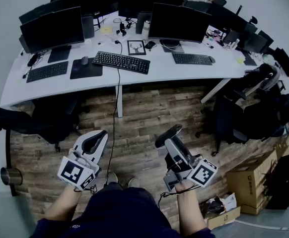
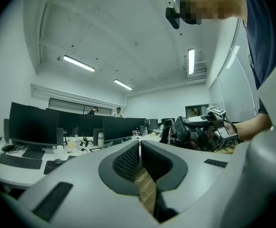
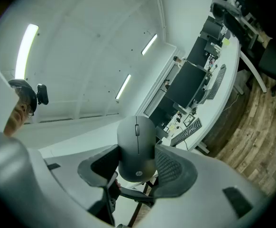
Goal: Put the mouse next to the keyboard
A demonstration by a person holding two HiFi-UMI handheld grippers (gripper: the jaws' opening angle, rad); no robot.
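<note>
Dark grey oval mouse is gripped between the padded jaws of the right gripper, long axis along them, wheel end pointing to the upper frame; the black keyboard lies well apart on the white desk, upper centre.

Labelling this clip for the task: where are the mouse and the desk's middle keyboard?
mouse (image 3: 137, 146): right gripper view, middle of its back.
middle keyboard (image 1: 120, 62): head view, centre of its keys.
</note>
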